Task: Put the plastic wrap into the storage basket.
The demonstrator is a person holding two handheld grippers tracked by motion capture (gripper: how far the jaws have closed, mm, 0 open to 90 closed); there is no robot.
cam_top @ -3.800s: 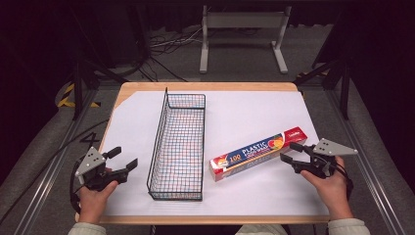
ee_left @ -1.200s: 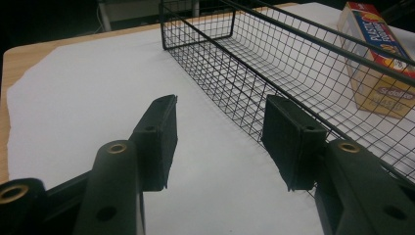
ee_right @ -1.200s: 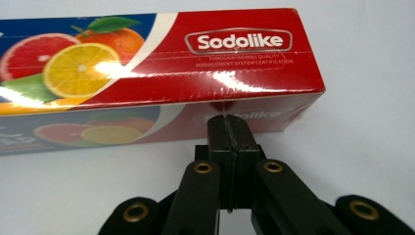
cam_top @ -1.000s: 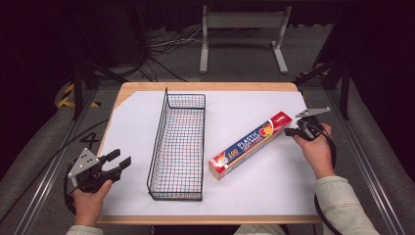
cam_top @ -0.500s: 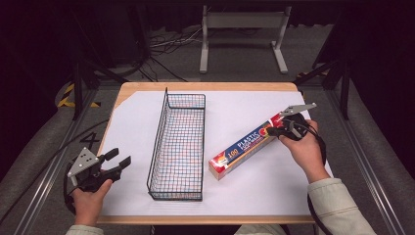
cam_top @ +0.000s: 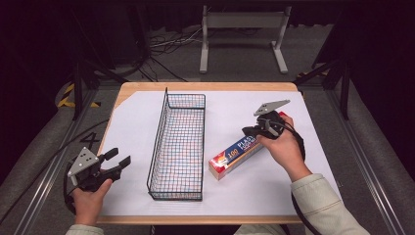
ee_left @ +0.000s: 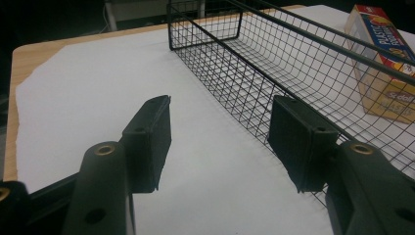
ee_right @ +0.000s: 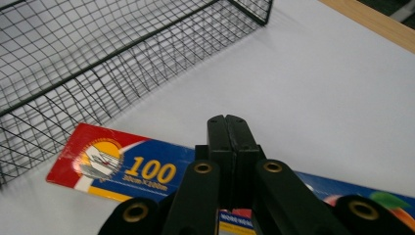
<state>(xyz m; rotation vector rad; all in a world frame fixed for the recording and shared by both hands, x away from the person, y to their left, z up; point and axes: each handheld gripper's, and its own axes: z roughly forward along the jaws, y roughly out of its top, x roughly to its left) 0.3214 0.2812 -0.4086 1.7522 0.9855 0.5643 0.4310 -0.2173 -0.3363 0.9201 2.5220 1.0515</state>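
Right now the right gripper [cam_top: 250,130] sits over the far end of the plastic wrap box [cam_top: 238,152], jaws pressed together with nothing between them, so it looks set to nudge or push the box rather than grab it. The box lies flat and angled on the white paper, just right of the wire basket [cam_top: 178,145], likely its destination. Left gripper [cam_top: 117,164] rests at the near-left desk [cam_top: 205,86] edge, jaws apart and empty, probably waiting to steady the basket.
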